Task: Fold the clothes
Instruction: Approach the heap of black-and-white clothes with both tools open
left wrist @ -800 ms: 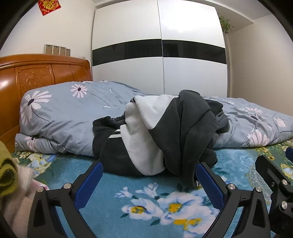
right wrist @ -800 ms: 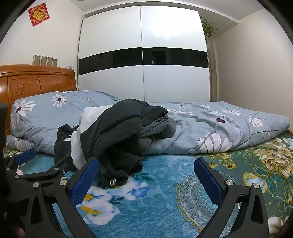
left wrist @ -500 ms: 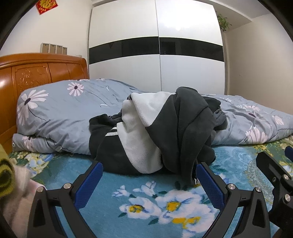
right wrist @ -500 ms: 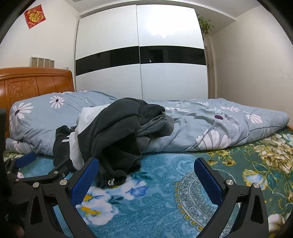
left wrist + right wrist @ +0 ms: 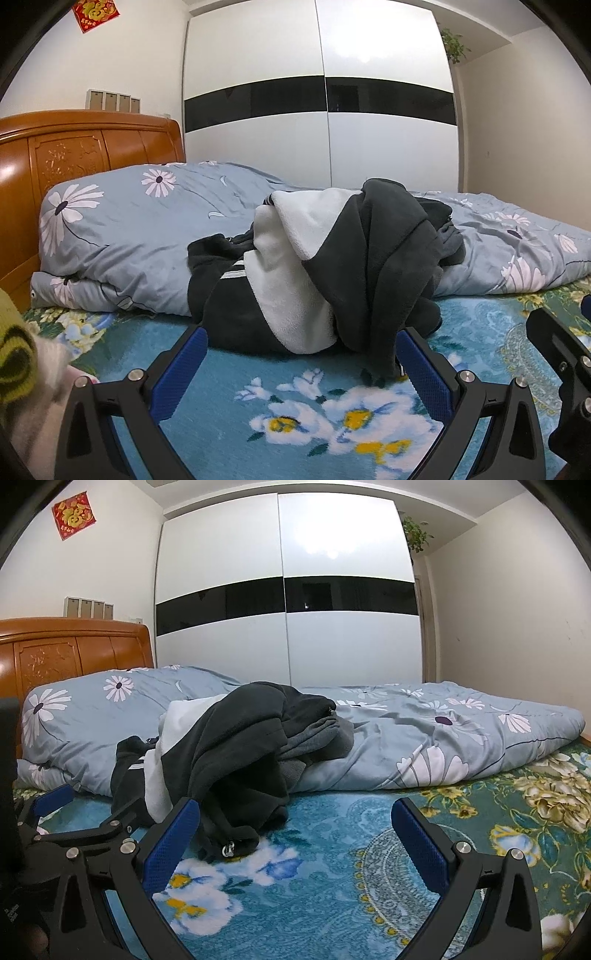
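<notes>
A crumpled heap of dark grey clothes [image 5: 373, 266] with a white fleece lining [image 5: 291, 273] lies on the blue flowered bedspread [image 5: 295, 417], leaning on a grey-blue duvet. My left gripper [image 5: 301, 362] hovers open just in front of the heap, nothing between its blue pads. In the right wrist view the same heap [image 5: 236, 753] sits ahead and to the left. My right gripper [image 5: 295, 834] is open and empty over the bedspread [image 5: 332, 886], with a hanging dark hem and a zip pull [image 5: 229, 848] close by its left pad.
The folded grey-blue duvet with white daisies [image 5: 147, 236] runs across the bed behind the clothes. A wooden headboard [image 5: 55, 155] stands at the left and a white sliding wardrobe [image 5: 317, 122] at the back. A yellow-green and pale garment [image 5: 18, 373] lies at the left edge.
Both grippers have moved a little closer to the heap, which looks slightly larger in both views. Their jaws stay wide and nothing has been taken hold of.
</notes>
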Demonstrator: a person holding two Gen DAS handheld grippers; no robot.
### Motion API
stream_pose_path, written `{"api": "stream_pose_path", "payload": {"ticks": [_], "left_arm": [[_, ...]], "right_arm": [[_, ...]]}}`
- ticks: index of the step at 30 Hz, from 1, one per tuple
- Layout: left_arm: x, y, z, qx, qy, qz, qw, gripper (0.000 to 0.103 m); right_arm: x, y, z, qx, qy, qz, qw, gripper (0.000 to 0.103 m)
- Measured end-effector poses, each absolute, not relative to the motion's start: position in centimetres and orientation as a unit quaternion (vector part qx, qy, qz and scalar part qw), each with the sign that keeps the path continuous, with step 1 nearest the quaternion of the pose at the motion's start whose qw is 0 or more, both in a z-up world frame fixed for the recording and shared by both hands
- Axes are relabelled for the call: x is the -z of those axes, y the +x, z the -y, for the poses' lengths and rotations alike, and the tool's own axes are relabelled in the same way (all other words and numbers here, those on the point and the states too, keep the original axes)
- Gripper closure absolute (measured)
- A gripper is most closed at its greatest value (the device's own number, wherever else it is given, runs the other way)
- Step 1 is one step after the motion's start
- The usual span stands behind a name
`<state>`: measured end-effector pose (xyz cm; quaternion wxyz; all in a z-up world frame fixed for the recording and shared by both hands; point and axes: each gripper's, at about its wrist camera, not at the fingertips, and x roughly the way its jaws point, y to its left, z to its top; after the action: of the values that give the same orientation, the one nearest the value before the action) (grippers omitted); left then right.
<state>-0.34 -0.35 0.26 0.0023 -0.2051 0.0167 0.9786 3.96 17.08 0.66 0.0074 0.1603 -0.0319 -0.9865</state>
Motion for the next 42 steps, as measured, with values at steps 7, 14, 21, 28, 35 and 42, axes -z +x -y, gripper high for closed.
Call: {"api": "stream_pose_path", "payload": {"ticks": [7, 14, 21, 28, 35, 42], "left_arm": [[-0.6, -0.3, 0.3, -0.979, -0.201, -0.022, 0.01, 0.0], [-0.9, -0.1, -0.1, -0.981, -0.193, -0.028, 0.019, 0.0], [-1.3, 0.2, -0.1, -0.983, -0.176, -0.029, 0.035, 0.0], [-1.9, 0.5, 0.1, -0.985, -0.168, -0.027, 0.036, 0.0], [-1.8, 0.3, 0.9, -0.983, -0.178, -0.019, 0.042, 0.0], [-1.6, 0.0, 2.2, -0.981, -0.186, 0.009, 0.06, 0.0]], "right_arm": [[-0.7, 4.1, -17.2, 0.987, 0.153, 0.044, 0.012, 0.0], [-1.1, 4.2, -17.0, 0.99, 0.141, 0.031, 0.009, 0.0], [-1.0, 4.2, -17.3, 0.989, 0.14, 0.04, 0.026, 0.0], [-0.8, 3.9, -17.3, 0.987, 0.149, 0.046, 0.034, 0.0], [-0.8, 3.8, -17.6, 0.985, 0.158, 0.058, 0.039, 0.0], [-0.8, 3.7, -16.8, 0.983, 0.165, 0.058, 0.062, 0.0]]}}
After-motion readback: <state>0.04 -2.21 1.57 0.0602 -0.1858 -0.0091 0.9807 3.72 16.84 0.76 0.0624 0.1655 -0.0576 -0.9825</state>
